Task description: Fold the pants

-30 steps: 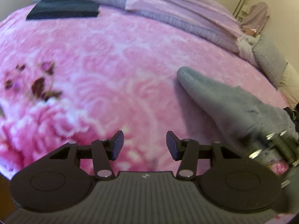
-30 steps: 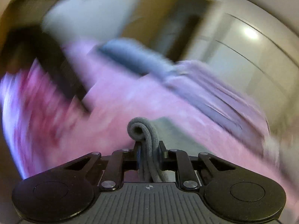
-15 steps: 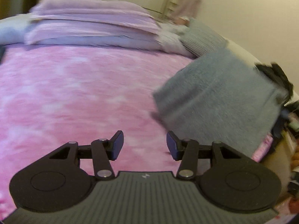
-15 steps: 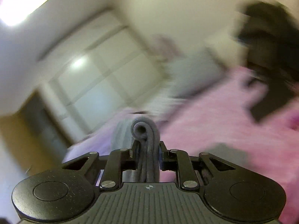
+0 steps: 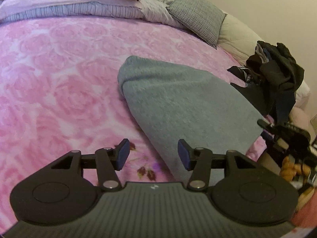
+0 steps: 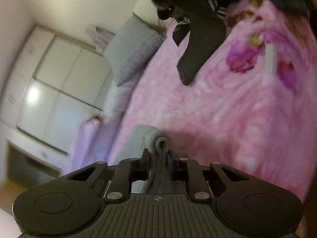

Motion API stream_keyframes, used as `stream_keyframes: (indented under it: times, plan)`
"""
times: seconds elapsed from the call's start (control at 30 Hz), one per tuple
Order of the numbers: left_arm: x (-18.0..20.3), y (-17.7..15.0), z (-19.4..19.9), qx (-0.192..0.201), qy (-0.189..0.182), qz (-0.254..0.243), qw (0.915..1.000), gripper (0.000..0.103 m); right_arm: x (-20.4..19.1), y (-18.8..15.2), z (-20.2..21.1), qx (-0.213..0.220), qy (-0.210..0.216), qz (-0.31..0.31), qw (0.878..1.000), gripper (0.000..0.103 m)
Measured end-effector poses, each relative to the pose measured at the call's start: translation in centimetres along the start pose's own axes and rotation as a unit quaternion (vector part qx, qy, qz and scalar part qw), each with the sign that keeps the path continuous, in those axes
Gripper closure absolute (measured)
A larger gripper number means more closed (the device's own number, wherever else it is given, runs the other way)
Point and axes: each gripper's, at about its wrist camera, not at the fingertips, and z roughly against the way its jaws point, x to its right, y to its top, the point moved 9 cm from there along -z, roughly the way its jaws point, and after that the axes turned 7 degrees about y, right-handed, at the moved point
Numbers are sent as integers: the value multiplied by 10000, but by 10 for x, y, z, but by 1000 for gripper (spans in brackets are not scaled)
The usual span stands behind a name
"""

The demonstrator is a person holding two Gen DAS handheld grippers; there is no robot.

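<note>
A: Start with the biggest thing: the pink rose blanket (image 5: 59,75) fills most of the left wrist view, and the grey pants (image 5: 188,103) lie across it from centre toward the lower right, already doubled, with a rounded fold at their upper-left end.

B: And the dark clothes pile (image 5: 277,73) at the right edge?

A: Near the pants but apart. I'd keep the next fold away from it.

B: The tongs?

A: The right gripper (image 6: 158,164) is pinched on a rolled edge of the pants, low centre of its view, its jaws narrowing a touch. The left gripper (image 5: 153,154) is half wide and widening, with nothing between its pads.

B: So, done well?

A: I'd pin the cloth's near edge with the left, then carry the right's edge over evenly.
</note>
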Motion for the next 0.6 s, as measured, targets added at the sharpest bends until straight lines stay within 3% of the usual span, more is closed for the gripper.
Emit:
stream_keyframes:
  times: [0.07, 0.1, 0.13, 0.17, 0.23, 0.3, 0.33, 0.37, 0.4, 0.47, 0.6]
  plan:
    - [3, 0, -2, -38, -79, 74, 9999, 52, -10, -18, 9, -31, 6, 364, 9993, 91]
    - [5, -1, -5, -64, -121, 104, 9999, 50, -2, -21, 6, -85, -386, 777, 9962, 91]
    - [8, -1, -8, -101, -167, 153, 9997, 48, 13, -29, -4, -226, -649, 762, 9947, 90]
    - [11, -2, -12, -158, -275, 223, 9992, 47, 28, -28, -11, -299, -647, 350, 9968, 88]
    - [13, -5, -22, -293, -507, 473, 9972, 44, 30, -23, -14, -211, -378, 0, 9991, 82]
    - [10, -8, -33, -403, -730, 938, 9921, 40, 24, -19, -17, -185, -421, 40, 9989, 67]
    - [9, -10, -38, -447, -858, 1184, 9883, 39, 23, -18, -20, -202, -508, 66, 9985, 54]
    - [7, -13, -44, -485, -950, 1444, 9838, 39, 24, -19, -21, -224, -579, 66, 9980, 49]
    - [7, -15, -48, -510, -1061, 1682, 9787, 39, 27, -20, -20, -225, -625, 34, 9978, 49]
    - [10, -20, -54, -520, -1223, 1925, 9723, 51, 34, -24, -18, -209, -729, -140, 9970, 49]
    - [23, -21, -48, -149, -749, 858, 9934, 59, 26, -36, 23, -214, -741, -127, 9969, 49]
